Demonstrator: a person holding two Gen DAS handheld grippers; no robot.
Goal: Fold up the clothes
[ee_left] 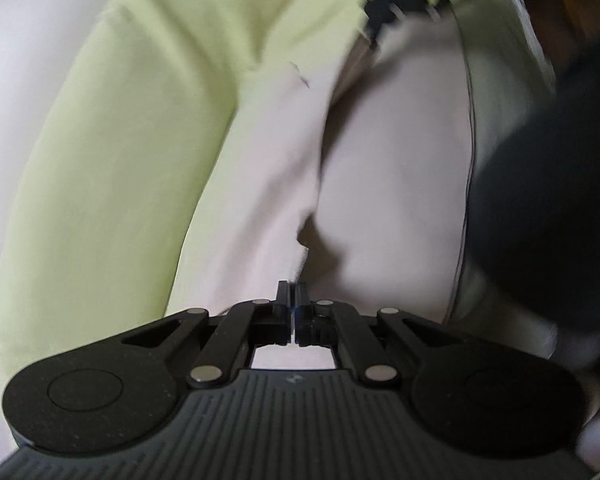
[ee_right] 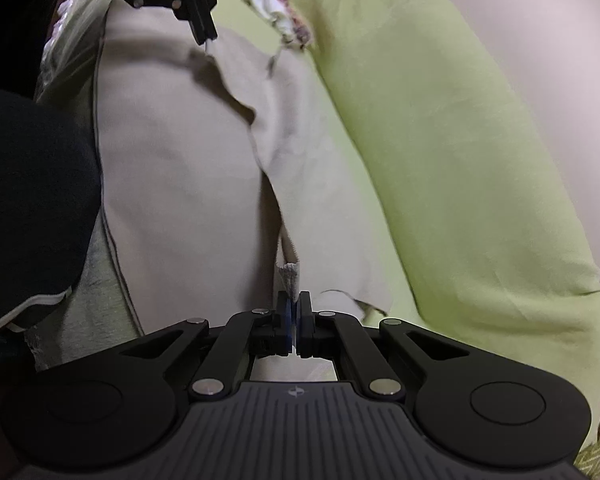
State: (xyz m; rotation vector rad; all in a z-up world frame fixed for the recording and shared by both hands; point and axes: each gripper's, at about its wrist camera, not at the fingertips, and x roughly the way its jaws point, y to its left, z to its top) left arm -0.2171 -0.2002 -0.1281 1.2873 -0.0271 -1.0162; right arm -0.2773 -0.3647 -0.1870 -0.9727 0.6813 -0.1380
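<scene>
Beige cloth, a pale garment with a folded edge running down its middle, lies spread over a light green sheet and hangs between the two grippers. The right gripper has its fingers clamped together on a frayed corner of that cloth at the near end, and the left gripper, seen at the top of the right wrist view, has its fingers pinched together on the far edge. In the left wrist view the left gripper's fingers sit pressed together against the cloth, with a dark sleeve blurred at the right.
</scene>
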